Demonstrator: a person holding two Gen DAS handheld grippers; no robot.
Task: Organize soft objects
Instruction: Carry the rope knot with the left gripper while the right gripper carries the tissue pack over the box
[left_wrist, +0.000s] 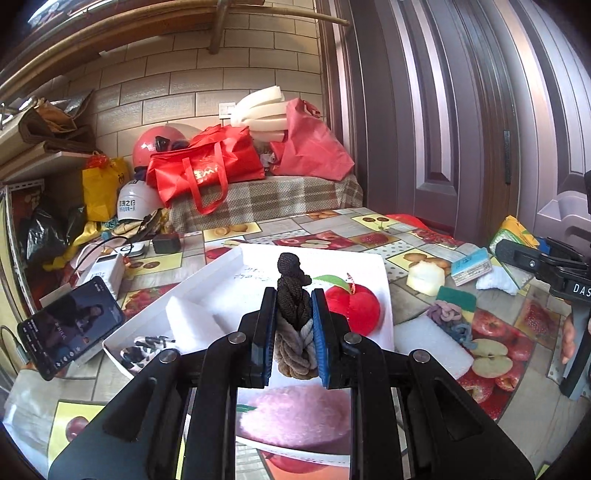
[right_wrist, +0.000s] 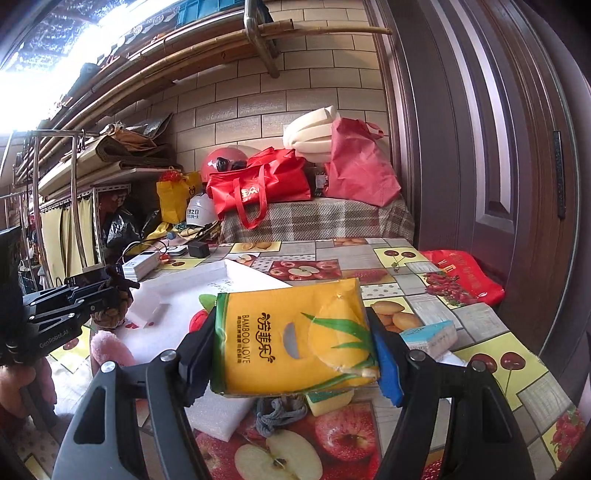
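Our left gripper (left_wrist: 293, 314) is closest to us, and its two pads are pressed tight on a braided rope toy (left_wrist: 293, 325) that is dark on top and tan below. We hold it up above the white tray (left_wrist: 207, 280). Our right gripper (right_wrist: 295, 347) pinches a yellow tissue pack (right_wrist: 295, 339) from both sides, up above the fruit tablecloth (right_wrist: 480, 332).

Now from big to small. We see the tablecloth spread over the whole table. On it sits the white tray. Inside the tray we see a red plush apple (left_wrist: 354, 304), a pink fluffy thing (left_wrist: 295, 417) and a white foam block (left_wrist: 188, 319). Right of the tray lie a flat foam sheet (left_wrist: 424, 338), a green and yellow sponge (left_wrist: 458, 299) and a small twisted hair tie (left_wrist: 448, 317).
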